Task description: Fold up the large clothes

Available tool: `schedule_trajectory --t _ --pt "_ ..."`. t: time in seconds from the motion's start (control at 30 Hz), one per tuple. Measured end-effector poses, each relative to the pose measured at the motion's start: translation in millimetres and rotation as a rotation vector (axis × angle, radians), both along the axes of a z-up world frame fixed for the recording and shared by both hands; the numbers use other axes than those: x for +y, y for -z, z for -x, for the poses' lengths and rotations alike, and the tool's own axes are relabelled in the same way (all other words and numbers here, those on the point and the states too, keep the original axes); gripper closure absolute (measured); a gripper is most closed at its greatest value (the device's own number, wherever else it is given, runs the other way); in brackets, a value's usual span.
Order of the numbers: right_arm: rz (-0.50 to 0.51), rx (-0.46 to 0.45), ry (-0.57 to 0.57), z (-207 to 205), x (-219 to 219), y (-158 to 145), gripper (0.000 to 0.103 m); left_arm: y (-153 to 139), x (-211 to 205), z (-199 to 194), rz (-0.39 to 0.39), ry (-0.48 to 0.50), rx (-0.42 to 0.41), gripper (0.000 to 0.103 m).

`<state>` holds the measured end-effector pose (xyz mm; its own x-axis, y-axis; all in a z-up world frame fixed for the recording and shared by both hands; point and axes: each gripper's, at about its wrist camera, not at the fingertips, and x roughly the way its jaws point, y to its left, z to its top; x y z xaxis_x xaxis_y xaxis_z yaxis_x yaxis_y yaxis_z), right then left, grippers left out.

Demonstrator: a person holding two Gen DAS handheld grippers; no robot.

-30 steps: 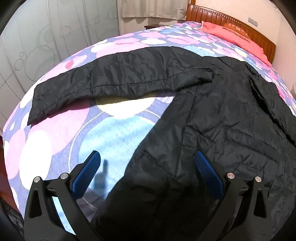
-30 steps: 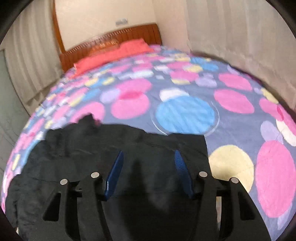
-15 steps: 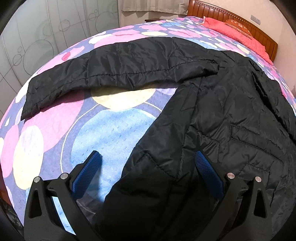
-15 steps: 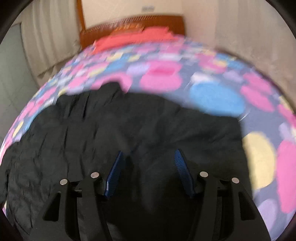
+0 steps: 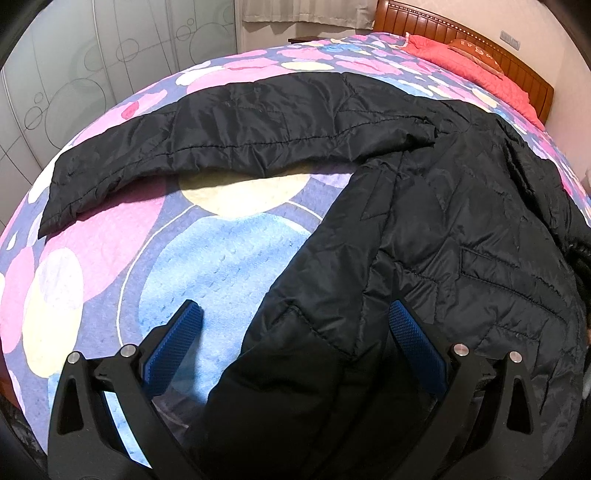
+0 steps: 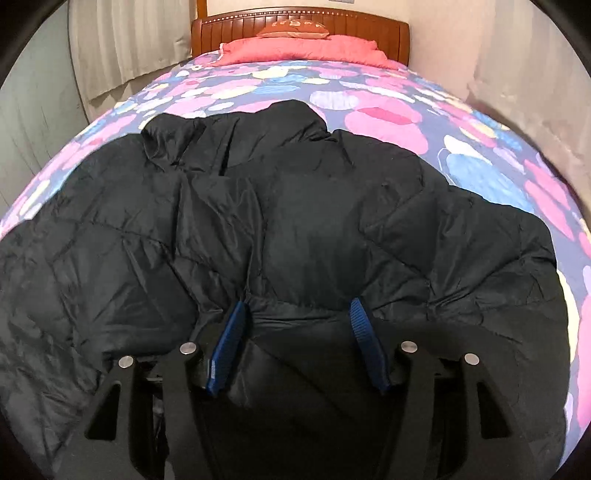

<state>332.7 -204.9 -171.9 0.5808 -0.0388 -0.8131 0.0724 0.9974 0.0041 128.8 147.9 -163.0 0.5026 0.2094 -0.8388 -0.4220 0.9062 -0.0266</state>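
Observation:
A black quilted jacket (image 5: 443,221) lies spread on the bed, one sleeve (image 5: 258,129) stretched out to the left. My left gripper (image 5: 295,310) hovers open over the jacket's lower side edge; the left pad is above the bedspread (image 5: 221,258), the right pad above the fabric. In the right wrist view the jacket (image 6: 129,240) fills the lower frame, collar end toward the headboard. My right gripper (image 6: 298,304) stands half wide, and a thick puffy fold of jacket bunches between its pads, with creases pulling in toward both.
The bedspread (image 6: 369,110) has pink, blue and yellow circles. A red blanket (image 6: 303,48) and wooden headboard (image 6: 295,22) are at the far end. Frosted wardrobe doors (image 5: 74,81) stand left of the bed, curtains (image 6: 110,48) and a wall (image 6: 517,74) alongside.
My right gripper has swung left, from the jacket's right edge near bare bedspread to over the jacket's middle, black fabric staying between its pads. The left gripper has hardly moved.

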Motion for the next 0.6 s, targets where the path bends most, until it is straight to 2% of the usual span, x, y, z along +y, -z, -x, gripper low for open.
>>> schedule_trajectory --t 0.13,0.3,0.43,0.53,0.6 --pt "-0.062 -0.052 0.029 26.8 -24.0 -25.9 0.043 0.6 1.0 0.0 0.011 0.0 -0.003 0.002" --pt "-0.025 -0.113 0.139 53.6 -66.4 -41.8 0.043 0.6 1.1 -0.2 0.012 0.0 -0.003 0.002" --pt "-0.02 -0.068 0.187 49.4 -89.9 -20.1 0.043 -0.4 1.3 0.3 0.014 0.005 -0.003 0.002" --pt "0.022 -0.06 0.177 44.9 -87.6 -0.4 0.041 -3.6 3.7 2.9 0.046 0.018 -0.009 0.002" --pt "0.048 -0.061 0.176 45.1 -82.9 -0.3 0.04 -10.2 7.8 7.3 0.076 0.023 -0.03 0.002"
